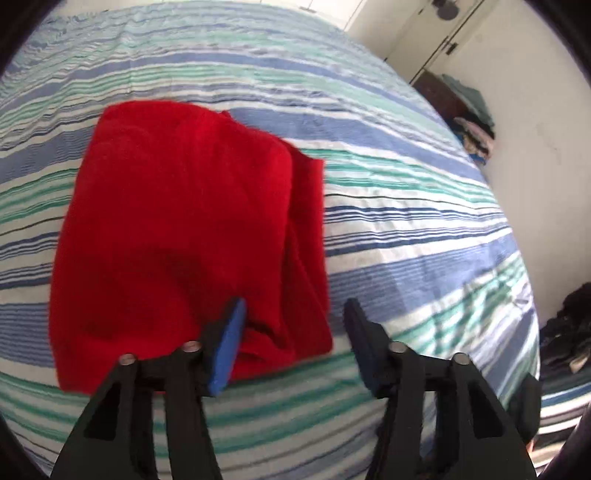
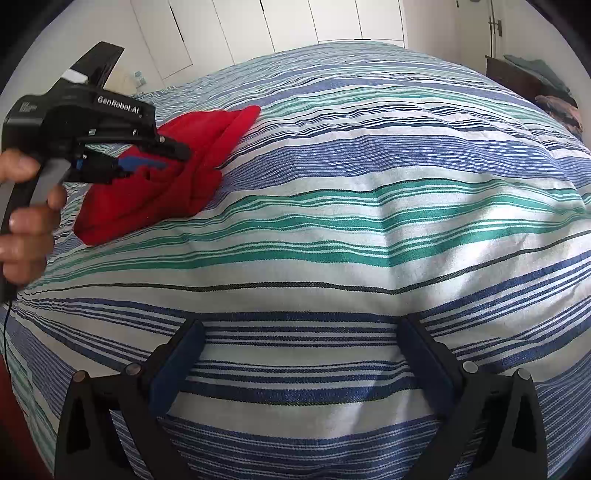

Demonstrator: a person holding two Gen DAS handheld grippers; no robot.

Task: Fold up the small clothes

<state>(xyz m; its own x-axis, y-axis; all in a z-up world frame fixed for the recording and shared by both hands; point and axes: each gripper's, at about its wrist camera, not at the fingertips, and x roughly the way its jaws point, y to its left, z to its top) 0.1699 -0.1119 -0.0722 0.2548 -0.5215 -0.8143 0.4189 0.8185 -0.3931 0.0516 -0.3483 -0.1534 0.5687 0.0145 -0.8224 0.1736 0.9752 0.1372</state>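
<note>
A folded red fleece garment (image 1: 184,236) lies on a bed covered with a blue, green and white striped quilt (image 1: 406,206), its layers stacked into a rough rectangle with a second fold of the same cloth showing along its right side. In the left wrist view the left gripper (image 1: 293,317), black with blue pads, hovers over the near right corner of the garment with its fingers spread apart and nothing between them; the left finger's blue pad (image 1: 229,347) overlaps the red cloth in the view, while the right finger sits over bare striped quilt just beside the garment's edge. Whether the pad actually touches the cloth cannot be told. In the right wrist view the same left gripper (image 2: 155,157) appears from the side, held by a bare hand (image 2: 26,214) on its grey handle, its tips over the red garment (image 2: 166,177), which sits toward the far left part of the bed. The right gripper (image 2: 301,332) is well apart from the garment, low over the striped quilt (image 2: 332,206) with its fingers wide and holding nothing. White cupboard doors (image 2: 258,22) stand beyond the far edge of the bed, and a pile of clothes (image 1: 476,125) rests by the wall at the right.
</note>
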